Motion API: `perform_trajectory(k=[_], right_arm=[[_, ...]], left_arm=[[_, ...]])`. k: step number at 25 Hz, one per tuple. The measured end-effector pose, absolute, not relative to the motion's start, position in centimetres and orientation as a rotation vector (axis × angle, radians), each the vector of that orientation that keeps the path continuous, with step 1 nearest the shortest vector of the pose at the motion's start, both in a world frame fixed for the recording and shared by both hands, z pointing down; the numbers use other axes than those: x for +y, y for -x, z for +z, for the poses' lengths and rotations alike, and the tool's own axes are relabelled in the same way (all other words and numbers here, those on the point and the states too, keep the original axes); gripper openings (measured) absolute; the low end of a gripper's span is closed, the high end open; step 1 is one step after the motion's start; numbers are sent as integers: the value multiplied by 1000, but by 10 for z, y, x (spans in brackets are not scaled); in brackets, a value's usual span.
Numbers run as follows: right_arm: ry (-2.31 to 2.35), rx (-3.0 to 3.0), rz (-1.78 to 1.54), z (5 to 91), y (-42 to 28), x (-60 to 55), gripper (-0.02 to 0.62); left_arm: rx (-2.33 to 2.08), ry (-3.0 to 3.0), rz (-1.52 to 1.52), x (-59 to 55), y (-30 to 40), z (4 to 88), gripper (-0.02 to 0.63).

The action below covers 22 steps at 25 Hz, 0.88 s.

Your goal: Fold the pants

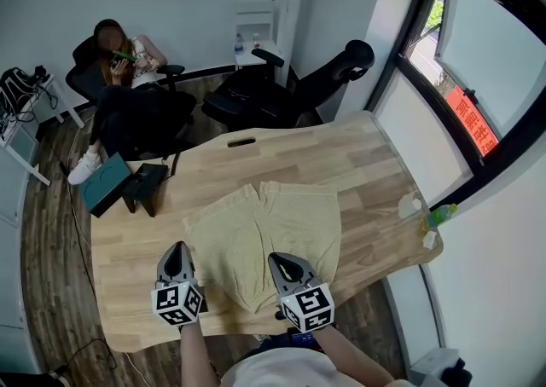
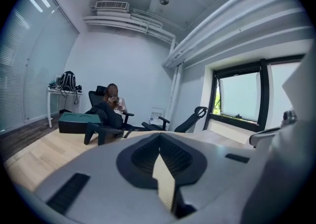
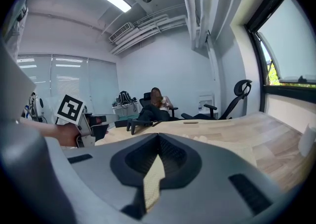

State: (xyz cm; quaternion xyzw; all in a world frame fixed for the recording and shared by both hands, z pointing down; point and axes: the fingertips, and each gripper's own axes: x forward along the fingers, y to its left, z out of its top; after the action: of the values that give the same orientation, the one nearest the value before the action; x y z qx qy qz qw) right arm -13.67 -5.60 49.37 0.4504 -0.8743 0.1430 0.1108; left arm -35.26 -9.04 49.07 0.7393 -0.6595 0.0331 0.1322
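Pants [image 1: 286, 223] pinched at both sides.
Left gripper [image 1: 177, 249], right gripper [image 1: 279, 259]: jaws clamped on its fabric, by table [image 1: 375, 168] near edge.

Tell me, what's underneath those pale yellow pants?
The wooden table: bare wood shows all around the pants. Whatever lies directly beneath the cloth is covered. Their near edge is pinched in the left hand-held gripper and the right hand-held gripper.
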Motion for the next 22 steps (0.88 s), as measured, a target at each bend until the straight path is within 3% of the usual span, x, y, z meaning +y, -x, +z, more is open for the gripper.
perform_trajectory(k=[22], right_arm=[[-943, -2439, 544, 587, 199, -19, 8]], left_arm=[[-1717, -1918, 320, -93, 356, 593, 8]])
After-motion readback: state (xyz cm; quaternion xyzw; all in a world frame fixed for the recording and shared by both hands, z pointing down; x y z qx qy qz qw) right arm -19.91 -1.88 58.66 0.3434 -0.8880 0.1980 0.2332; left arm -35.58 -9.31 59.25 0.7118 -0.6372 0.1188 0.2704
